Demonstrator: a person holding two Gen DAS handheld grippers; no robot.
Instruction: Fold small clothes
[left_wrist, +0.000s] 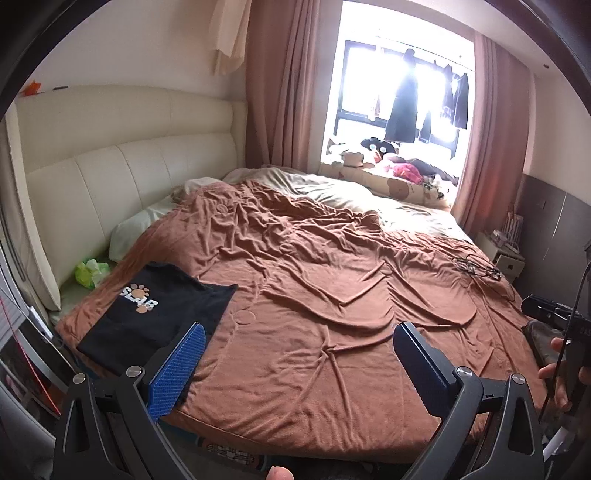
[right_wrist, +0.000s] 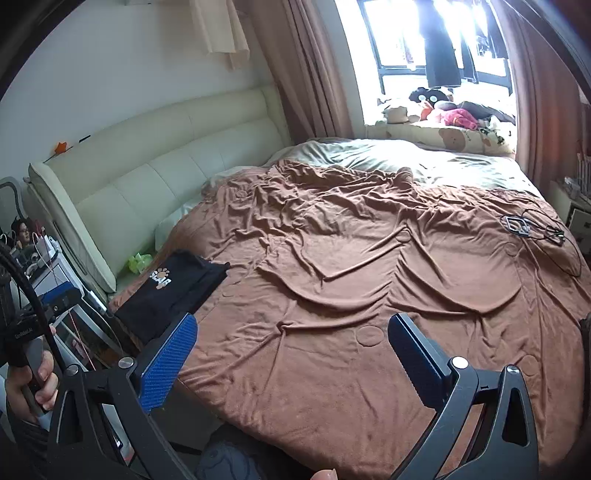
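Note:
A small black T-shirt (left_wrist: 155, 314) with a white and tan "SLAB" paw print lies folded flat near the left front corner of the brown blanket (left_wrist: 314, 295). It also shows in the right wrist view (right_wrist: 173, 291). My left gripper (left_wrist: 299, 350) is open and empty, held above the bed's front edge, its left blue pad beside the shirt's near edge. My right gripper (right_wrist: 291, 343) is open and empty, held above the front of the blanket (right_wrist: 351, 277), right of the shirt.
A cream padded headboard (left_wrist: 122, 173) stands at left. A green tissue pack (left_wrist: 90, 271) lies by the pillow. Cables and glasses (right_wrist: 532, 229) lie at the blanket's right side. Toys and clothes fill the window sill (left_wrist: 399, 170). A bedside stand with gear (right_wrist: 48, 258) is left.

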